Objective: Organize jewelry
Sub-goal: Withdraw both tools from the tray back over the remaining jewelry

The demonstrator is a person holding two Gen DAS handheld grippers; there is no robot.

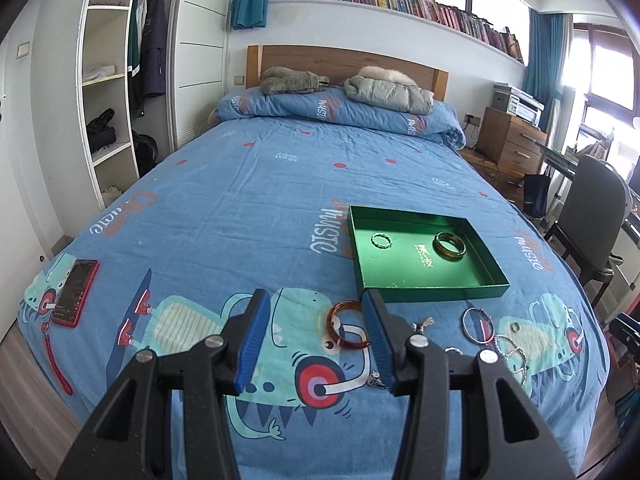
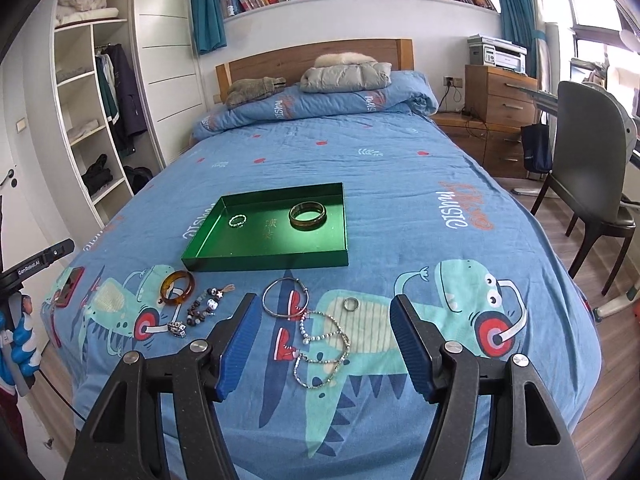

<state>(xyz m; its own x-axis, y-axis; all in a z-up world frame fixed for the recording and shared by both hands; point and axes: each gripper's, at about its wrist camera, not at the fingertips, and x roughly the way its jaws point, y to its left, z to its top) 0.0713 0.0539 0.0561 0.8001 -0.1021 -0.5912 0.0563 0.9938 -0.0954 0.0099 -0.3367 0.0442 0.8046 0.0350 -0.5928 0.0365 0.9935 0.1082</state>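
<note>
Holding my left tool and right tool above the bed's near edge, both gaping wide with nothing gripped. The green tray lies farther off, a dark bangle and small ring inside; the amber bangle, silver hoop and beaded chains lie loose nearer me.

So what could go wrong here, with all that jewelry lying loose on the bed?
Three things, probably. The bead strands lie looped over one another, so lifting one may drag its neighbours along. The small ring lies flat on soft bedding, which could give under wide pads and let it slip away. The green tray is shallow and sits on that same soft surface, so a nudge from either open gripper might tip it and spill the bangle inside.
</note>
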